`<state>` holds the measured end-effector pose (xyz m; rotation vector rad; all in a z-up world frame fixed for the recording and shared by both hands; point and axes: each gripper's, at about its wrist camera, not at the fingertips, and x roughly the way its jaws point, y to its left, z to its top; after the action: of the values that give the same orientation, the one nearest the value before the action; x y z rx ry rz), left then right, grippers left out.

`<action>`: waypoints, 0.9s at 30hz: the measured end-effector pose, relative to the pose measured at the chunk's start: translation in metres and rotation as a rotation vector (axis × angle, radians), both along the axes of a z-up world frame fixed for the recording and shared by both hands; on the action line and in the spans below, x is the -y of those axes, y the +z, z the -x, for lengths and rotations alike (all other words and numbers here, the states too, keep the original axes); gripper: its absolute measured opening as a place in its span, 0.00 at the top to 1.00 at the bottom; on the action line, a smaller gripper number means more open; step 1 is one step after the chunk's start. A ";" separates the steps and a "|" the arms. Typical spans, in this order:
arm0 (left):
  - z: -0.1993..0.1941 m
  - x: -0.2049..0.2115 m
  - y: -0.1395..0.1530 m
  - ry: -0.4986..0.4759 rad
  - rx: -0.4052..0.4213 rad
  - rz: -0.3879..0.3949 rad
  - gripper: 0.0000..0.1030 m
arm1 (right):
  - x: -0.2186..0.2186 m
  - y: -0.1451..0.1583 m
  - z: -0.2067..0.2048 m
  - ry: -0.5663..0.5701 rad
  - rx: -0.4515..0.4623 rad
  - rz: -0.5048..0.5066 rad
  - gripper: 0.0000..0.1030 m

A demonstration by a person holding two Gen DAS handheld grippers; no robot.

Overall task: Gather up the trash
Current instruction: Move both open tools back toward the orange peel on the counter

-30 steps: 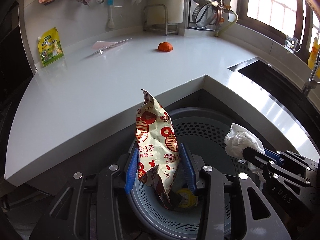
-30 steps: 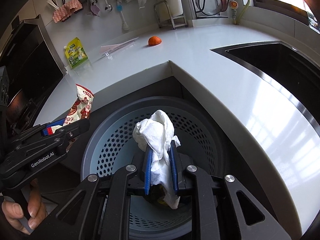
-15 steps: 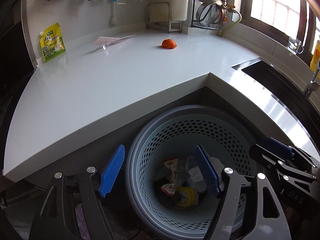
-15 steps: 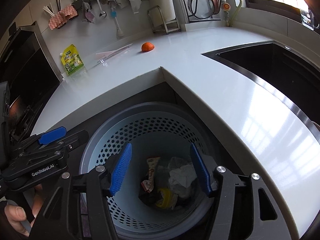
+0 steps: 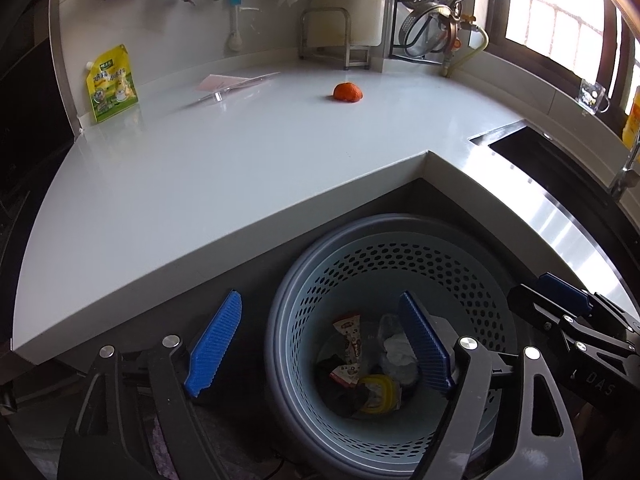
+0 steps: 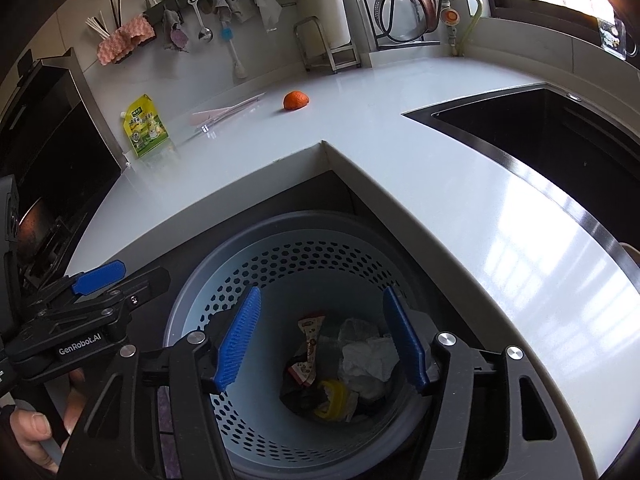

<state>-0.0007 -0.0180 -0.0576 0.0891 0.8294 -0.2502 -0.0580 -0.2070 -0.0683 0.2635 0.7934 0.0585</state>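
A perforated light-blue trash basket (image 5: 400, 256) (image 6: 280, 256) stands on the floor in the counter's inner corner. In it lie a red-and-white snack wrapper (image 5: 352, 340) (image 6: 308, 340), a crumpled white tissue (image 5: 396, 350) (image 6: 368, 358) and a yellow item (image 5: 378, 394) (image 6: 332, 396). My left gripper (image 5: 320, 344) is open and empty above the basket's left rim. My right gripper (image 6: 320, 340) is open and empty above the basket. On the white counter lie an orange peel (image 5: 347, 92) (image 6: 296, 100), a pink paper scrap (image 5: 224, 82) (image 6: 220, 114) and a green-yellow pouch (image 5: 110, 84) (image 6: 145, 126).
A dark sink (image 6: 540, 136) (image 5: 560, 160) is sunk into the counter at the right. A metal rack (image 5: 332, 36) and hanging utensils (image 6: 204, 20) line the back wall. A black stove (image 6: 40, 200) lies at the left. A hand (image 6: 36, 428) holds the left gripper.
Both grippers opened and dropped the snack wrapper and the tissue into the basket; they now lie at its bottom. Both grippers have since stayed open above it.
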 end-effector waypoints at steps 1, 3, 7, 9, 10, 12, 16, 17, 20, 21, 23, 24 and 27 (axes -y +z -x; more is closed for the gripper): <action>-0.001 -0.002 0.003 0.004 0.008 -0.001 0.21 | 0.000 0.001 -0.002 0.000 0.000 0.002 0.40; -0.003 -0.006 0.011 0.007 0.027 0.001 0.20 | 0.000 0.005 -0.006 0.004 0.003 0.000 0.40; -0.014 -0.017 0.029 0.023 0.069 0.004 0.14 | 0.000 0.024 -0.018 0.018 0.043 -0.004 0.39; -0.023 -0.024 0.039 0.038 0.095 0.006 0.14 | -0.003 0.036 -0.026 0.026 0.071 0.016 0.39; -0.027 -0.028 0.045 0.044 0.108 0.009 0.13 | -0.004 0.042 -0.031 0.032 0.084 0.029 0.38; -0.039 -0.036 0.055 0.053 0.132 0.015 0.12 | -0.007 0.053 -0.045 0.045 0.106 0.044 0.36; -0.067 -0.050 0.073 0.081 0.175 -0.004 0.11 | -0.009 0.074 -0.078 0.071 0.134 0.032 0.36; -0.076 -0.054 0.077 0.090 0.183 -0.010 0.11 | -0.010 0.078 -0.086 0.080 0.138 0.028 0.35; -0.103 -0.063 0.088 0.112 0.199 -0.010 0.10 | -0.013 0.088 -0.114 0.095 0.145 0.040 0.34; -0.113 -0.065 0.090 0.114 0.200 -0.011 0.10 | -0.015 0.090 -0.123 0.094 0.147 0.051 0.34; -0.134 -0.069 0.094 0.116 0.196 -0.005 0.10 | -0.015 0.094 -0.143 0.098 0.144 0.055 0.34; -0.144 -0.072 0.095 0.118 0.194 0.004 0.10 | -0.014 0.096 -0.153 0.101 0.140 0.051 0.34; -0.175 -0.078 0.097 0.119 0.197 0.021 0.09 | -0.016 0.098 -0.182 0.115 0.130 0.048 0.34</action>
<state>0.1743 0.0602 0.0397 0.0440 0.6331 -0.1351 0.1244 -0.1908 0.0301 0.1666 0.6790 0.1626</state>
